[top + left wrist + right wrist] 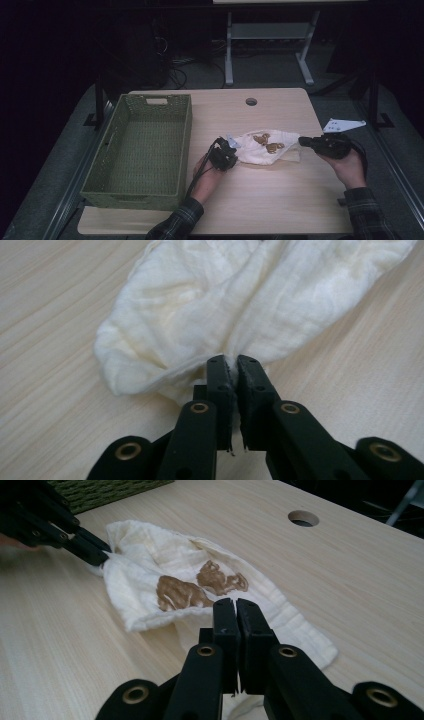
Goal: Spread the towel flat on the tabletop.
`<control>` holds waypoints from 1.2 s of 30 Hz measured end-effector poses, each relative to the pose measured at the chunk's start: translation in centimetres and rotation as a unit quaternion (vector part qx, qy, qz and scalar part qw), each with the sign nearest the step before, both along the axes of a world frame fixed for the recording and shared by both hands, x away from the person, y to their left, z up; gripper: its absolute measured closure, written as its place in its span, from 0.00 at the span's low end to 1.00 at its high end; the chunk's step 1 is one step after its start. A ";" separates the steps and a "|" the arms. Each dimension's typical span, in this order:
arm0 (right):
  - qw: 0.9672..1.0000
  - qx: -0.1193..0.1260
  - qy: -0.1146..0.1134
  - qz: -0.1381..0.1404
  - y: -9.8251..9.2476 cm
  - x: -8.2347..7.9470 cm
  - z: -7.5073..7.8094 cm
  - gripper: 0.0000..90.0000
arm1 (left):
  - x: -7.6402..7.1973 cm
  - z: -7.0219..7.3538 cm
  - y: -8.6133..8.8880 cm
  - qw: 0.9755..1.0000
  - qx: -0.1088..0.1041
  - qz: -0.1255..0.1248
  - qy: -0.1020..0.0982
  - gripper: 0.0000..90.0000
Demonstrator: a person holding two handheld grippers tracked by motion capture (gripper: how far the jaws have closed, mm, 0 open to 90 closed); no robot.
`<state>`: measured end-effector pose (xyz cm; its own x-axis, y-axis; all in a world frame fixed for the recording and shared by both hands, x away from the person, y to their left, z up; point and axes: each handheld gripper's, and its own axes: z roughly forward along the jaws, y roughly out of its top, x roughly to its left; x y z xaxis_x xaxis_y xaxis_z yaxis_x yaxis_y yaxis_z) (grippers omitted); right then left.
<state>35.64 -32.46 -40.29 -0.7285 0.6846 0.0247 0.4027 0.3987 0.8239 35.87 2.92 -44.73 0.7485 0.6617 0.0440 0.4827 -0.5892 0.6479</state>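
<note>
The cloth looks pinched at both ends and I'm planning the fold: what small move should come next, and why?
Probably lift both ends together a little. The left hand-held gripper is shut on one edge of the cloth, the right hand-held gripper on the opposite edge, and the cloth sags crumpled on the table.

No text, label, brand, number or sign can be read on anything that is seen in these views.
</note>
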 end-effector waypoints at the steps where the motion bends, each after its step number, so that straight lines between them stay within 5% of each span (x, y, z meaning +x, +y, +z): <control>1: 1.000 -0.001 0.000 -0.003 -0.2 0.0 0.0 0.97 | -0.1 0.5 0.3 1.000 -0.014 0.004 0.000 0.95; 5: 1.000 0.000 0.000 -0.021 -1.3 -0.1 0.1 0.97 | -0.3 2.8 1.5 0.998 -0.046 0.030 -0.019 0.94; 8: 0.999 0.003 0.001 -0.034 -2.4 -0.2 0.0 0.97 | -0.1 3.1 2.0 0.997 -0.051 0.052 -0.024 0.94; 15: 0.999 -0.003 0.004 -0.053 -3.7 -0.1 -0.4 0.97 | 0.5 1.4 1.9 0.998 -0.005 0.068 -0.015 0.92; 19: 0.998 -0.009 0.007 -0.056 -3.6 -0.1 -0.5 0.97 | 0.0 2.1 1.9 0.997 -0.012 0.070 -0.034 0.82; 23: 0.998 -0.010 0.010 -0.056 -3.7 -0.1 -0.7 0.97 | -0.6 2.9 1.2 0.998 -0.043 0.038 -0.036 0.78; 26: 0.998 -0.013 0.010 -0.054 -3.6 -0.1 -0.9 0.97 | -1.1 2.8 -0.1 0.999 -0.046 0.001 -0.025 0.76; 29: 0.998 -0.013 0.013 -0.053 -3.5 -0.1 -0.9 0.97 | -1.4 2.2 -1.5 0.999 -0.031 -0.026 -0.017 0.73; 36: 0.999 -0.014 0.014 -0.049 -3.3 0.0 -1.1 0.97 | -1.0 -0.1 -3.4 0.999 -0.001 -0.046 -0.005 0.67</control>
